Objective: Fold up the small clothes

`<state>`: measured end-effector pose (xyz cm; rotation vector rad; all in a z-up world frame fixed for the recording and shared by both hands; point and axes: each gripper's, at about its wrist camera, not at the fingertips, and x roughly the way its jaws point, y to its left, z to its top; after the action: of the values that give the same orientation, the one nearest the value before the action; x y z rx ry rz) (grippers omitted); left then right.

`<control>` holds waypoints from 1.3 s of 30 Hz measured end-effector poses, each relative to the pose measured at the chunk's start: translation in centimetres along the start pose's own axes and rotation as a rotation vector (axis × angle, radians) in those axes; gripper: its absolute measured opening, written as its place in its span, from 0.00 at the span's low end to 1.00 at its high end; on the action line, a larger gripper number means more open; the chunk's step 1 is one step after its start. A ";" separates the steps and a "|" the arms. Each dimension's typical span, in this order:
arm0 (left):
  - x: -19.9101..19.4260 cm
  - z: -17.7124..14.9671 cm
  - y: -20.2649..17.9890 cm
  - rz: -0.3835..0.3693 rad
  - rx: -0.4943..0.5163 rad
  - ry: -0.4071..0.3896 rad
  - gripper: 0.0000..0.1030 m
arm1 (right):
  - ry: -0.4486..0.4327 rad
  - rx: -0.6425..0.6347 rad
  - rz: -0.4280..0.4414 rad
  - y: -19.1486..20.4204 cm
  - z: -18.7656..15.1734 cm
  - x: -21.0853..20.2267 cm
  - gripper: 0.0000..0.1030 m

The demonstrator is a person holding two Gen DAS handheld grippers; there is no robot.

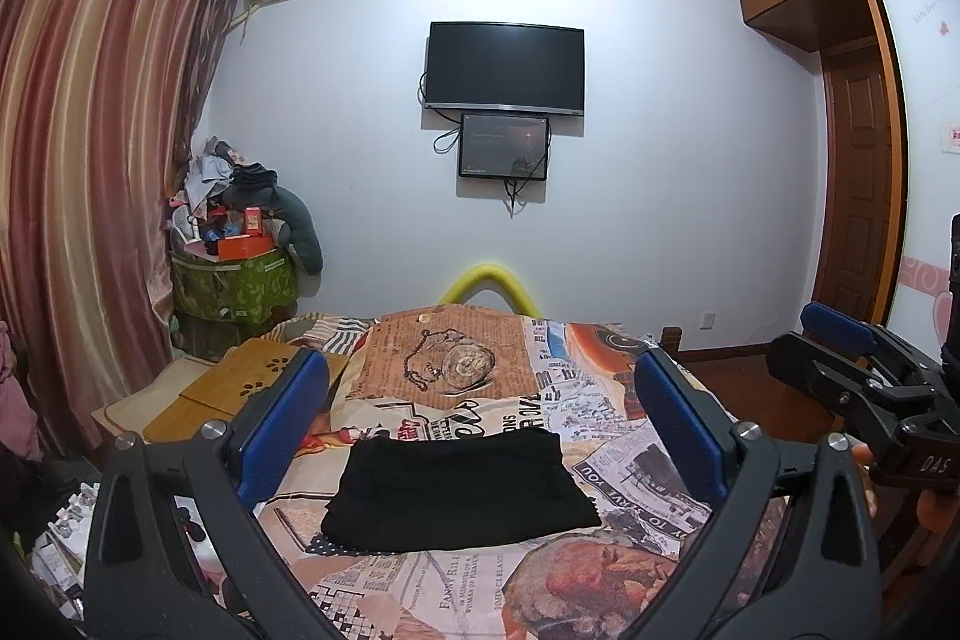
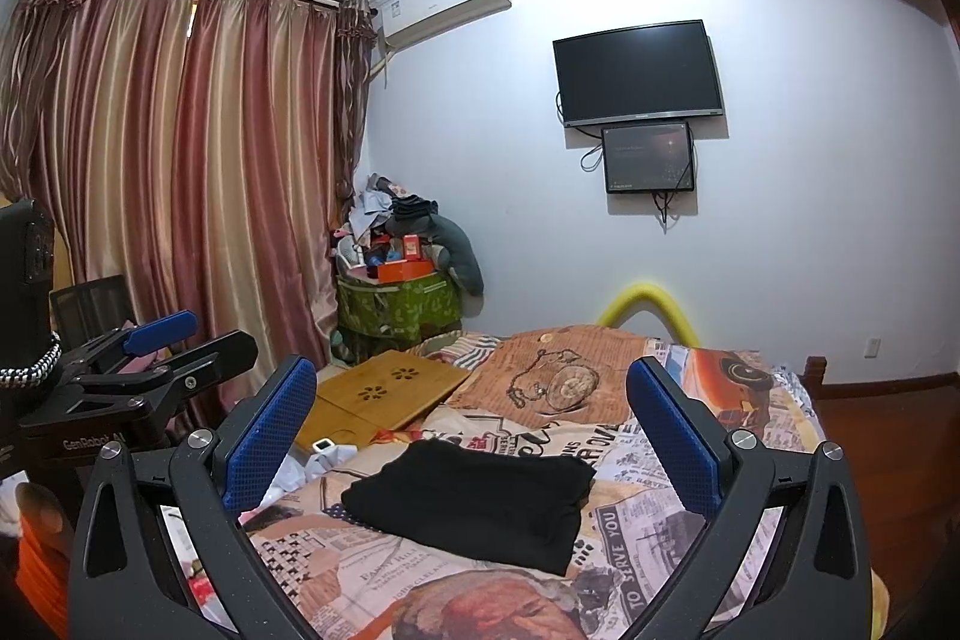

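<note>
A black garment (image 1: 459,490) lies folded into a flat rectangle on the newspaper-print bedspread (image 1: 624,466). In the right wrist view the same black garment (image 2: 471,502) sits a little right of centre on the bedspread (image 2: 630,514). My left gripper (image 1: 480,388) hangs above and short of the garment, open, blue pads wide apart, nothing between them. My right gripper (image 2: 474,388) is likewise open and empty, raised above the cloth. Each gripper shows in the other's view: the right gripper (image 1: 840,340) at the right edge, the left gripper (image 2: 165,334) at the left edge.
A bamboo lap tray (image 2: 384,391) lies on the bed's left side. A green storage bin (image 1: 234,289) piled with clutter stands in the corner by the curtains (image 1: 90,160). A yellow foam tube (image 1: 489,283) arches at the bed's far end. Wooden floor (image 2: 888,436) lies to the right.
</note>
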<state>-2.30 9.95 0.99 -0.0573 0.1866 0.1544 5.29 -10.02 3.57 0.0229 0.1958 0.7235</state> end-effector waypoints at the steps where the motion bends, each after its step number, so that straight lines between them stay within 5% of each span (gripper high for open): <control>1: 0.1 -0.1 0.0 0.001 0.000 -0.002 1.00 | 0.000 0.001 0.001 0.0 0.0 0.0 1.00; 39: 1.2 -0.7 -0.4 -0.033 -0.024 0.034 1.00 | 0.014 0.011 -0.012 0.1 0.0 0.0 1.00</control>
<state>-1.20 9.70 0.12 -0.0869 0.2174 0.1226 5.23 -9.98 3.61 0.0276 0.2130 0.7112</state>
